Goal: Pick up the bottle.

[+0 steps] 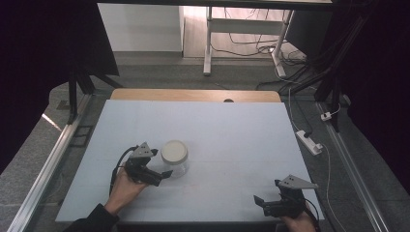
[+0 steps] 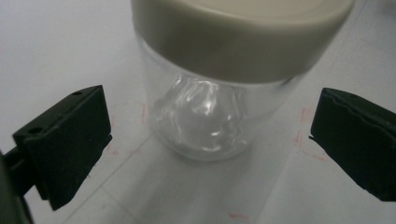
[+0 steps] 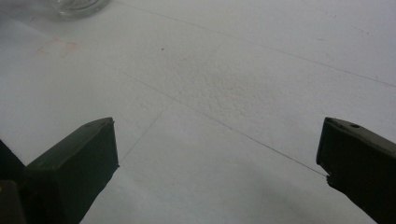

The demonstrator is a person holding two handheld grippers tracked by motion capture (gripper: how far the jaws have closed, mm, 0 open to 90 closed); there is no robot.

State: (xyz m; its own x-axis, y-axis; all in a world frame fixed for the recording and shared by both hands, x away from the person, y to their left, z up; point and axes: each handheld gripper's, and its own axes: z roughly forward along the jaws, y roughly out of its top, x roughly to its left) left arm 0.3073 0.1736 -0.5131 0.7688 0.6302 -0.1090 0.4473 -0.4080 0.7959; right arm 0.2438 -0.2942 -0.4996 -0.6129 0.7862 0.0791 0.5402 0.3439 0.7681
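**Lining up on the jar**

Left gripper (image 1: 164, 174), jaws wide apart, sits just beside the jar (image 1: 174, 158), center-left of the high view; in its own view the jaws flank the glass w/o touching. Right gripper (image 1: 263, 203) idles lower right, jaws apart too. Likely next: ease fwd, close below the lid (image 2: 243, 35).

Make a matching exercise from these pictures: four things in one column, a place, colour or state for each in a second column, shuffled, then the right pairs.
Things:
1. lid
2. jar
3. left claw
4. right claw

Descriptions:
A. open, near the table's right front corner, nothing between its jaws
B. clear glass, standing upright on the white table
C. cream-coloured, sitting on top of the jar
D. open, jaws on either side of the jar without touching it

Pairs: 1-C, 2-B, 3-D, 4-A
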